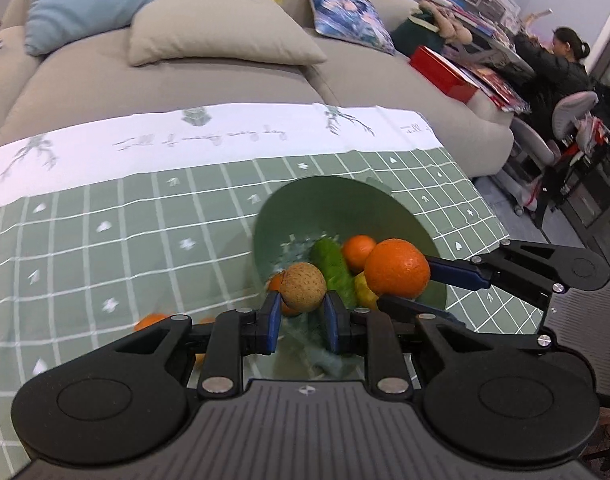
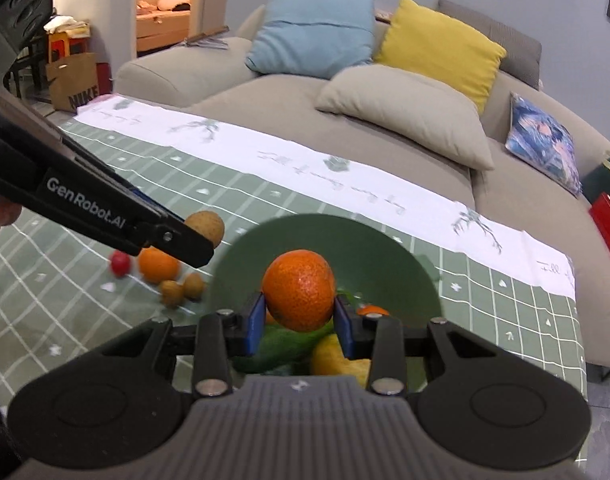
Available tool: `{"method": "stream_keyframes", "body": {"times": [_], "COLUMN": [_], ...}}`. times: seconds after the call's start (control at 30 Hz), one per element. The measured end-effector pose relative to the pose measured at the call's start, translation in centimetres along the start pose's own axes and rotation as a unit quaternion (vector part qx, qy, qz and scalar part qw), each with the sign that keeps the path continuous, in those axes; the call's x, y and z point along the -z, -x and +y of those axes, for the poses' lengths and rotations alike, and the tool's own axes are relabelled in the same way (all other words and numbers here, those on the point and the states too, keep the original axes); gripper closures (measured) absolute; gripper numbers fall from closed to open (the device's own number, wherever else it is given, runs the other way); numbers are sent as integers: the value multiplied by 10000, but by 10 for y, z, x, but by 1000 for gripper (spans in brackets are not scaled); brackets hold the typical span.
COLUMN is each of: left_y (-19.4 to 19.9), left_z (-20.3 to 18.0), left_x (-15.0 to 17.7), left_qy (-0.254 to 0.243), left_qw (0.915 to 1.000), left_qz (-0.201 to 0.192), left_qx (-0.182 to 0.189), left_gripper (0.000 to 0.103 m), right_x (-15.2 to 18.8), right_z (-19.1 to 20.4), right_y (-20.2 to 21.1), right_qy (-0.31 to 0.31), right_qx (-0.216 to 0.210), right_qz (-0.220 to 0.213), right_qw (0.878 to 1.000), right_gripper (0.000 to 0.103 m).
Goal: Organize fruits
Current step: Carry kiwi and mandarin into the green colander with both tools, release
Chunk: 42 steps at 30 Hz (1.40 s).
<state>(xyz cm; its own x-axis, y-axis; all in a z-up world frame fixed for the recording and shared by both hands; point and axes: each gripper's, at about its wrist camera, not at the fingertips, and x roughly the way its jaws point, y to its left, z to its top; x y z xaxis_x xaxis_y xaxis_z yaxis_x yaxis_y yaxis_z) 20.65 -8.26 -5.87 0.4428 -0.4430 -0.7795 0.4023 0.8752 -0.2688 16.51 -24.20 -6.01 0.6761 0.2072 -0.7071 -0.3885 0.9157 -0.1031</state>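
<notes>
fruit sorting partly done: green bowl [image 2: 385, 256] holds cucumber [image 1: 333, 268], lemon, oranges.
right gripper [image 2: 301, 320] clamps an orange [image 2: 299, 290] above the bowl, left gripper [image 1: 303, 320] clamps a tan fruit [image 1: 304, 287] at its rim; five loose fruits [image 2: 159, 266] remain on the cloth.

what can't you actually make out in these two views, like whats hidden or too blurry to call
- Bowl floor, right wrist view: hidden by the orange in the right gripper.
- Yellow fruit, right wrist view: cut off by the gripper body; kind unclear.
- Orange pieces on the cloth, left wrist view: blurred, partly behind the left gripper holding the brown fruit.
</notes>
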Motion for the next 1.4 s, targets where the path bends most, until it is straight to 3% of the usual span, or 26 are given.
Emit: {"method": "stream_keyframes", "body": {"times": [0.37,0.83,1.1,1.4], "left_y": [-57,-93,-88,-46], "left_z": [-8,-2,1,-8], "left_x": [-29,-36,-36,-32], "left_qy": [-59,-85,-25,-316], "left_qw": [9988,9960,9962,9979], "left_qz": [469,863,829,450], "left_qx": [-133,-223,-264,-339], "left_gripper": [78,78,77,77], "right_x": [-6,-4,-7,-10], "right_z": [-40,-49,-45,-33], "right_y": [-56,-97,-91,-61], "right_qy": [36,110,143,7], "right_qx": [96,71,111,124], "right_qz": [298,589,512,387], "right_qw": [9995,9982,9985,9992], "right_gripper": [70,69,64,63]}}
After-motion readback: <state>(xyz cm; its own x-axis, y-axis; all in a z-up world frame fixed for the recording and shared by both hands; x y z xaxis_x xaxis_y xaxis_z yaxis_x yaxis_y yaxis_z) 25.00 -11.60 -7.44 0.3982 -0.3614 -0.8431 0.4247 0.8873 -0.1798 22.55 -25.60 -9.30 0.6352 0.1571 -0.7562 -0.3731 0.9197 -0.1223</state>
